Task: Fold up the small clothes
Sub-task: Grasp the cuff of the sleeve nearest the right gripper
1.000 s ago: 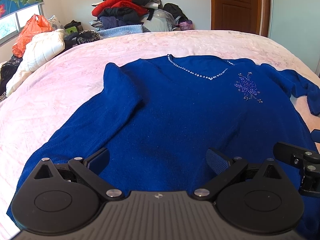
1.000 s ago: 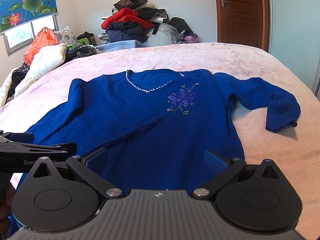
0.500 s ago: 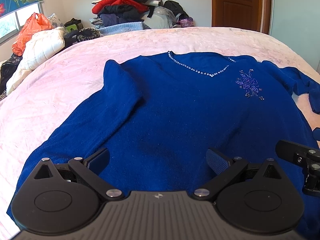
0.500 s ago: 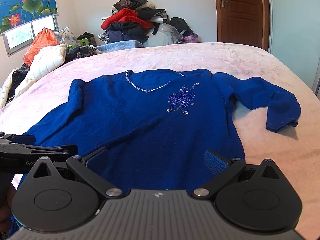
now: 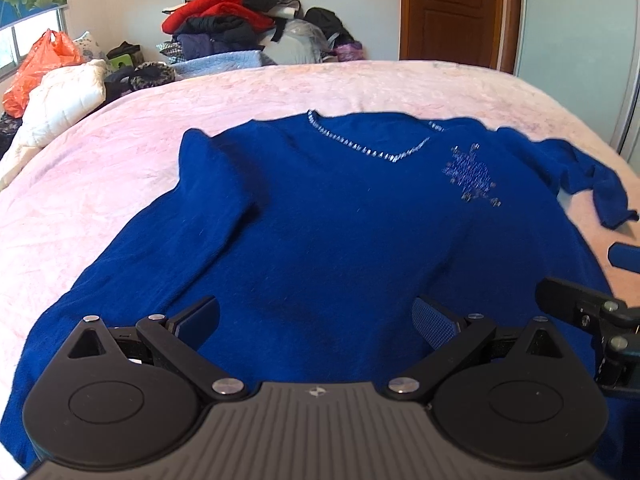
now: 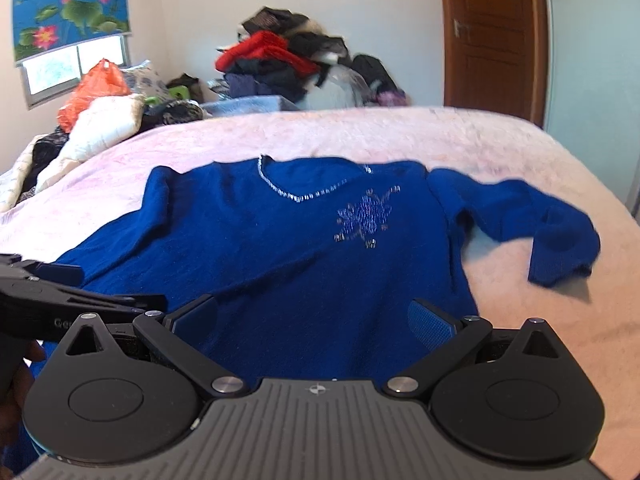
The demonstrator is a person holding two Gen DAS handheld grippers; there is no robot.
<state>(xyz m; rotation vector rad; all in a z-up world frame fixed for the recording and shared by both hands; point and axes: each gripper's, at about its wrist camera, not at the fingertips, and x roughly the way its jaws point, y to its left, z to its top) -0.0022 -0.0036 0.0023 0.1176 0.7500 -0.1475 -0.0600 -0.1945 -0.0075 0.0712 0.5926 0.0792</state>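
A royal-blue sweater (image 5: 340,232) with a sparkly V-neck and a beaded flower lies flat, front up, on the pink bed; it also shows in the right wrist view (image 6: 304,248). Its left sleeve lies along the body, its right sleeve (image 6: 540,224) lies out to the right with the cuff folded back. My left gripper (image 5: 316,316) is open and empty above the sweater's lower left part. My right gripper (image 6: 312,318) is open and empty above the lower right part, near the hem. Each gripper shows at the edge of the other's view.
The pink bedspread (image 5: 120,152) surrounds the sweater. A pile of clothes (image 5: 236,28) stands at the far side, a white quilt (image 5: 60,104) and an orange bag (image 5: 40,64) at the far left. A wooden door (image 6: 492,36) is at the back right.
Both grippers have pulled back and tilted, so the sweater sits lower and farther in both views. The sweater has not moved. Both jaws stay open.
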